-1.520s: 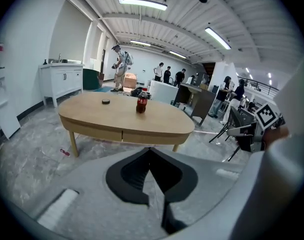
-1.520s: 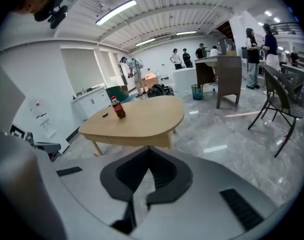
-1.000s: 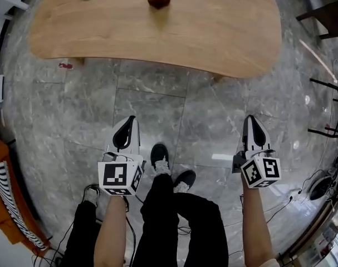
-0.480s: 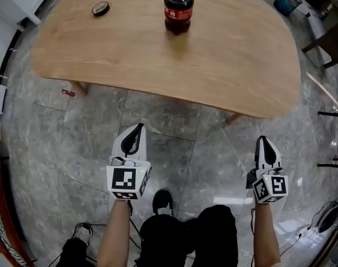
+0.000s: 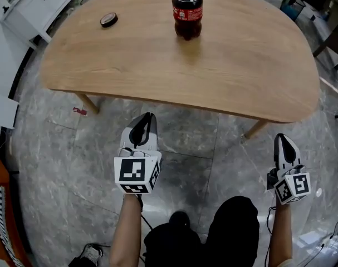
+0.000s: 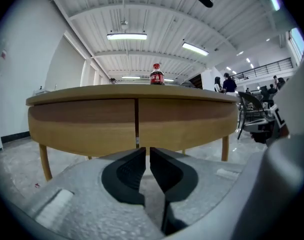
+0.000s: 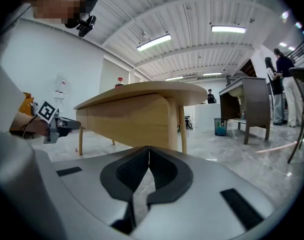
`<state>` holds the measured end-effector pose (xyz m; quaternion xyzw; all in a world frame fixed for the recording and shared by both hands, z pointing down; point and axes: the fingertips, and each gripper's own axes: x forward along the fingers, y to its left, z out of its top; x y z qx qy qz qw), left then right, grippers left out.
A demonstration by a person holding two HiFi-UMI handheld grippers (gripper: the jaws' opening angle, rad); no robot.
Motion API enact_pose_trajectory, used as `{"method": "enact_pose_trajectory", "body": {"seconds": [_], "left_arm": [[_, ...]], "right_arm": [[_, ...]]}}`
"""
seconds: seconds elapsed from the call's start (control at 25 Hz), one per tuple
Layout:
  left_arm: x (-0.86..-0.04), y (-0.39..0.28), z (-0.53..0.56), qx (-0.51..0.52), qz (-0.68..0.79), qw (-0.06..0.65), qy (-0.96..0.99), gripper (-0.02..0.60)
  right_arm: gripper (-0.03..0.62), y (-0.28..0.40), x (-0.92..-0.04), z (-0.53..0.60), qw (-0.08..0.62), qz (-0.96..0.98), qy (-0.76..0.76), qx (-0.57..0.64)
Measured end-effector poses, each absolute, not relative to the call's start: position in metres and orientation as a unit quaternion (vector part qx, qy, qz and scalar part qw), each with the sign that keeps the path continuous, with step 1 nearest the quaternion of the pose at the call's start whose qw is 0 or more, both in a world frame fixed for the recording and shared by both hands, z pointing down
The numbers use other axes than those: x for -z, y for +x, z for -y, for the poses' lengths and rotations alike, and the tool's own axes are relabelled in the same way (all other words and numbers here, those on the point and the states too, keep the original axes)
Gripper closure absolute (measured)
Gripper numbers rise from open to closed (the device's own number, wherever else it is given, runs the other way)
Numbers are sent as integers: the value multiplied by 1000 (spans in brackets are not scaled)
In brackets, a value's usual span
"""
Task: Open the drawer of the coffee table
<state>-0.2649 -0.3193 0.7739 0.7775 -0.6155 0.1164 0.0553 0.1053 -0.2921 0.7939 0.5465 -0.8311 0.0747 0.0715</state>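
The oval wooden coffee table [image 5: 157,65] fills the upper head view. In the left gripper view its curved front shows two closed drawer fronts, left [image 6: 84,118] and right [image 6: 187,116], split by a thin vertical seam [image 6: 137,121]. My left gripper [image 5: 150,117] is shut and empty, low in front of the table's near edge, pointing at that seam [image 6: 147,150]. My right gripper [image 5: 282,137] is also shut and empty, off the table's right end [image 7: 148,149], with the table's side [image 7: 131,118] ahead of it.
A cola bottle [image 5: 187,13] and a small round black object [image 5: 108,19] stand on the tabletop. A white cabinet [image 5: 38,4] is at the back left. A desk [image 7: 252,101], a bin [image 7: 220,127] and people stand farther off. The floor is grey marble tile [image 5: 57,149].
Both grippers have dropped lower and closer to the table's front edge. The table has slid down and grown larger in the head view. Both stayed shut.
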Motion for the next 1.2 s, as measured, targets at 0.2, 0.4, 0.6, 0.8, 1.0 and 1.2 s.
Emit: {"method": "enact_pose_trajectory", "body": {"seconds": [0.2, 0.4, 0.6, 0.8, 1.0, 1.2], "left_arm": [[-774, -255, 334, -98, 617, 48, 779, 475], [-768, -243, 338, -103, 613, 14, 783, 366], [-759, -243, 348, -74, 626, 43, 775, 360], [-754, -248, 349, -52, 613, 64, 786, 337], [-752, -247, 352, -62, 603, 61, 793, 327], [-753, -237, 355, -66, 607, 54, 790, 327]], "right_arm": [[577, 102, -794, 298, 59, 842, 532, -70], [577, 99, -796, 306, 71, 850, 515, -86], [577, 96, -782, 307, 86, 853, 509, -73], [568, 92, -781, 303, 100, 863, 489, -74], [483, 93, -787, 304, 109, 866, 482, -76], [457, 94, -793, 305, 106, 861, 491, -86]]}}
